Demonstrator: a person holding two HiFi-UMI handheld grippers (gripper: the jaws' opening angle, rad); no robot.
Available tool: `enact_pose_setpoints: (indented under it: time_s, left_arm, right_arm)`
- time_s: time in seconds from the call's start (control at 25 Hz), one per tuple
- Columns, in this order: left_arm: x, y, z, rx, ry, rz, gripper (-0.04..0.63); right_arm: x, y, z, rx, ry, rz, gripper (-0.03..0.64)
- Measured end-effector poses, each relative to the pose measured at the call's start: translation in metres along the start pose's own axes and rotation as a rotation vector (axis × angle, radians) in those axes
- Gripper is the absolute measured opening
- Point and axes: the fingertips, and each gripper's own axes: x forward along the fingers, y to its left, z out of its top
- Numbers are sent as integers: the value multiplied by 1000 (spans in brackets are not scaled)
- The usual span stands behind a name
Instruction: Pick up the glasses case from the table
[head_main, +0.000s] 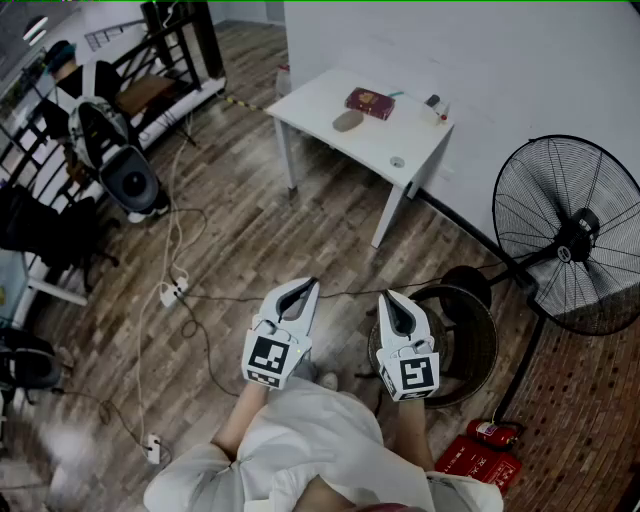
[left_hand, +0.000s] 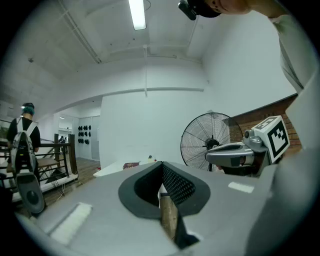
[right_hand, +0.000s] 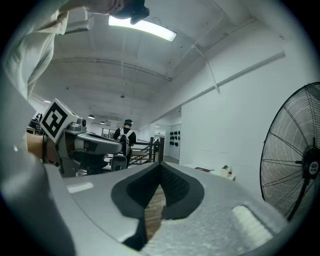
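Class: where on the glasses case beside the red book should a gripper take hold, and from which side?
Across its narrow width at mid-length, from above: the glasses case lies flat, a low oval on the table. Probably come over the near edge; the red book crowds the far side.

1. No word, number or brand can be read anywhere.
2. The white cube (head_main: 268, 362) behind the left gripper (head_main: 312, 284) and the matching cube (head_main: 418, 375) behind the right gripper (head_main: 386, 296) bear only black-and-white square patterns.
3. Far ahead of both grippers, the dark red booklet (head_main: 370, 102) on the white rectangular table (head_main: 320, 105) shows cover print too small to read.
4. Behind the right gripper, the label on the red fire extinguisher (head_main: 492, 433) is illegible.
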Motion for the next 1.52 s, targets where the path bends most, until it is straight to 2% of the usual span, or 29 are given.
enact_pose_setpoints:
  time_s: [0.32,0.6,0.96,1.28,1.52]
  left_arm:
    - [20,20,-2,0,-5,4,17]
    - [58,76,4,-3,-43,-11,17]
    - [105,141,-1,-42,-40,-35,18]
    - [138,171,-6,-57,-23,-52,17]
    - [171,185,-7,-66,-7,-50,17]
  right_arm:
    - [31,-7,1,13,-12,9,5]
    - [97,-14,10,-22,-4,6,5]
    - [169,-26,23,-40,-9,-41,5]
    - [213,-33,16,-18,19,-38,5]
    - [241,-56,12,-9,33,-31,5]
